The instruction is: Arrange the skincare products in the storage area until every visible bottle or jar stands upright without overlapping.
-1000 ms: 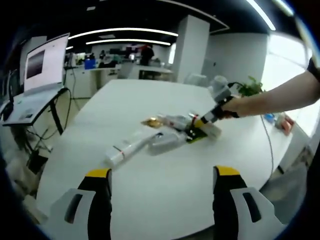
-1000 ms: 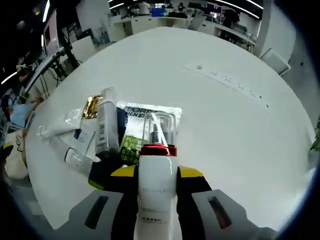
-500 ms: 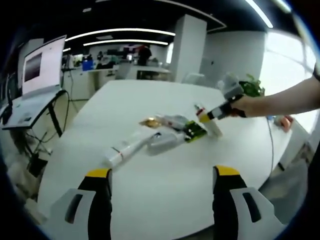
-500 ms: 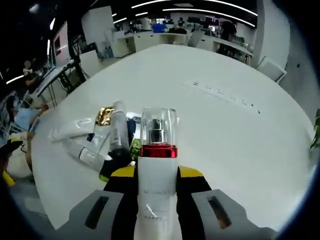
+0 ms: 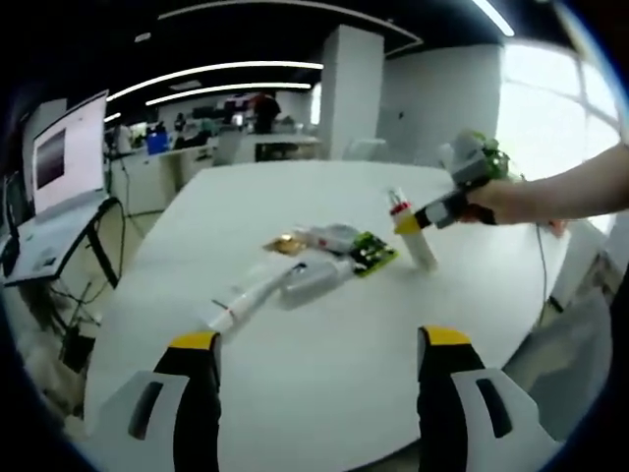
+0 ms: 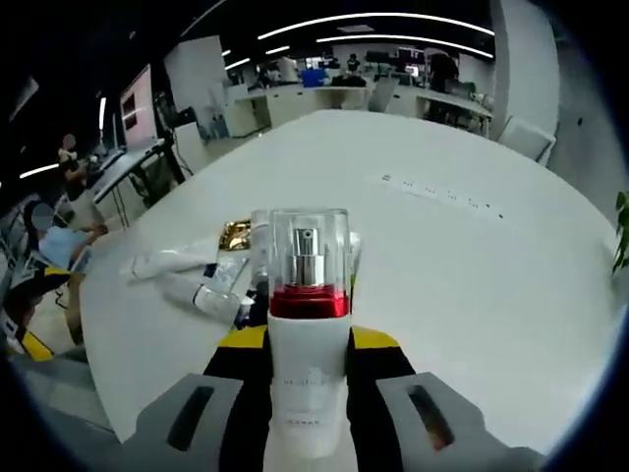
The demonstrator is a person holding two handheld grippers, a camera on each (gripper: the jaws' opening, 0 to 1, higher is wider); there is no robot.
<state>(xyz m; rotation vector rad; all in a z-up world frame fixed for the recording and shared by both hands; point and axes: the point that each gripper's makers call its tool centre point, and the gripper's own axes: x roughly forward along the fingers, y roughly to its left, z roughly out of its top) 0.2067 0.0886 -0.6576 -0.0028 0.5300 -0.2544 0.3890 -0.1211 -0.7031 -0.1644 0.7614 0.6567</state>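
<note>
My right gripper (image 6: pixel 309 344) is shut on a white pump bottle (image 6: pixel 308 334) with a red collar and a clear cap. In the left gripper view that bottle (image 5: pixel 412 234) stands almost upright with its base at the table, held by the right gripper (image 5: pixel 432 213) in a person's hand. To its left lies a heap of products: a white tube (image 5: pixel 246 297), a grey-white bottle (image 5: pixel 314 276), a green sachet (image 5: pixel 371 254) and a gold packet (image 5: pixel 289 242). My left gripper (image 5: pixel 313 344) hangs open over the near table with nothing between its fingers.
The round white table (image 5: pixel 324 374) has bare room near me and beyond the heap. A laptop on a stand (image 5: pixel 54 187) is off to the left. A power strip (image 6: pixel 442 192) lies on the far side of the table. Desks and chairs fill the room behind.
The right gripper has lifted the pump bottle off the heap, tipped it upright and carried it to the right of the sachet. The left gripper's view shifted slightly.
</note>
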